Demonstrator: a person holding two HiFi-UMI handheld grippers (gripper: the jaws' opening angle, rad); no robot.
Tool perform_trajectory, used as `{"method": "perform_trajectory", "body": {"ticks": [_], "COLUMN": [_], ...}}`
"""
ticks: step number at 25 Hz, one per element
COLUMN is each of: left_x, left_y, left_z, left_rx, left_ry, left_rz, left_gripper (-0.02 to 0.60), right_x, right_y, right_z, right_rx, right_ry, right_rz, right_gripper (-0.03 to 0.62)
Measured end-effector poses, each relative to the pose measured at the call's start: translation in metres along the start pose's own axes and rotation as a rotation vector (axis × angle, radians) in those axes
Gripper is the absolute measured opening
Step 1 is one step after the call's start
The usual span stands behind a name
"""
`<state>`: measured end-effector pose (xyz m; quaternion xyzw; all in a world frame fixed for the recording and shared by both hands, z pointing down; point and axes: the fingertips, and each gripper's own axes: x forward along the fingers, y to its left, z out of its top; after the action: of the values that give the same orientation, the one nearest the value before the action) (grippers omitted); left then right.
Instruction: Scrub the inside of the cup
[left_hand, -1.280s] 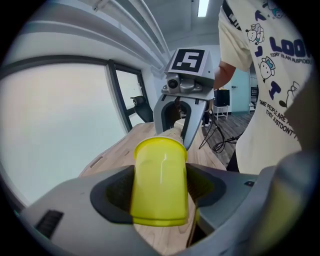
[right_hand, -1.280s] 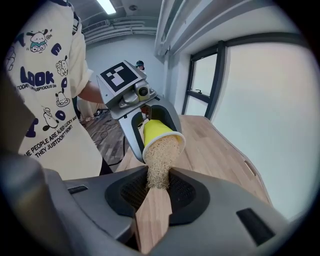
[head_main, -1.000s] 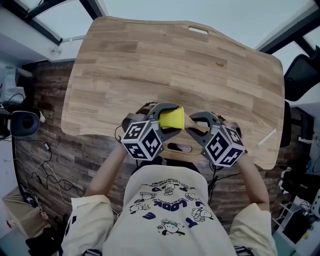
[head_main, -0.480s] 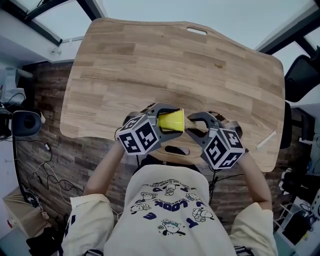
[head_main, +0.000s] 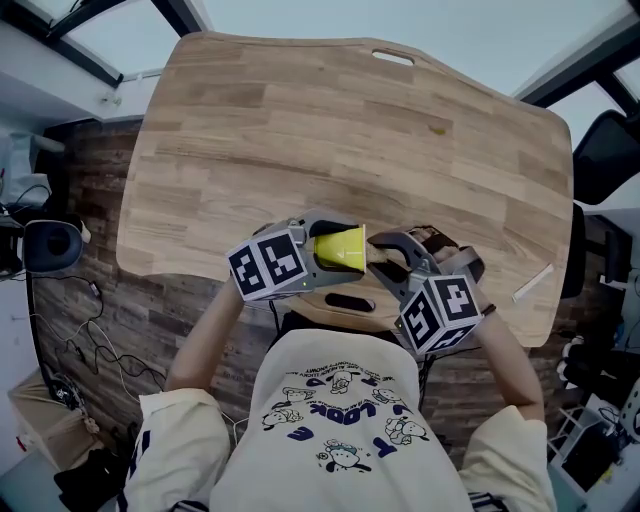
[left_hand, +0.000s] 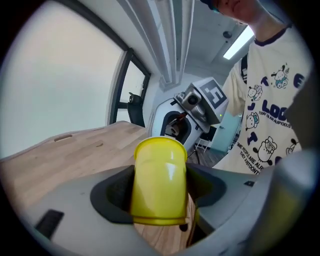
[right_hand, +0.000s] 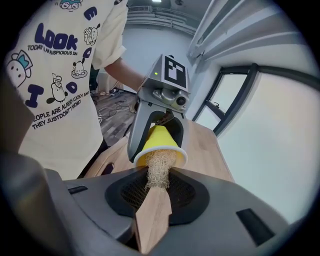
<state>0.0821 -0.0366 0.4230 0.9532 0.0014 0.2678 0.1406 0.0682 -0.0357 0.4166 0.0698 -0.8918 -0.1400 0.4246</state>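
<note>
Yellow cup (head_main: 340, 250), wooden table (head_main: 350, 120), plank floor (head_main: 95, 200)

My head camera looks steeply down on the wooden table (head_main: 350, 130), with both grippers low at frame centre. Each gripper camera looks along its own jaws from very close, and the two face each other: the view from the left gripper (head_main: 338, 250) catches the right gripper (left_hand: 175, 127) at upper centre. All three views share the yellow cup (head_main: 342, 248), and the brush (right_hand: 152, 210) fills the right gripper view's lower centre.
</note>
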Motion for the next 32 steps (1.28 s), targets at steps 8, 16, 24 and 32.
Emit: {"method": "perform_trajectory", "body": {"ticks": [8, 16, 24, 32], "left_x": [-0.003, -0.014, -0.034, -0.053], "left_y": [-0.008, -0.021, -0.026, -0.033], "left_z": [-0.004, -0.013, -0.004, -0.001], "left_rx": [-0.18, -0.257, -0.454, -0.538], "left_ry": [-0.049, -0.04, -0.128, -0.146], "left_rz": [-0.13, -0.246, -0.407, -0.526], "left_gripper": [0.322, 0.321, 0.318, 0.316], "right_x": [0.002, 0.008, 0.006, 0.004], "right_y": [0.004, 0.012, 0.005, 0.003], "right_z": [0.008, 0.023, 0.046, 0.067], "right_rx": [-0.136, -0.347, -0.486, -0.575], "right_ry": [-0.015, 0.004, -0.031, -0.048], "right_rz": [-0.041, -0.097, -0.192, -0.271], "right_gripper": [0.094, 0.094, 0.094, 0.094]}}
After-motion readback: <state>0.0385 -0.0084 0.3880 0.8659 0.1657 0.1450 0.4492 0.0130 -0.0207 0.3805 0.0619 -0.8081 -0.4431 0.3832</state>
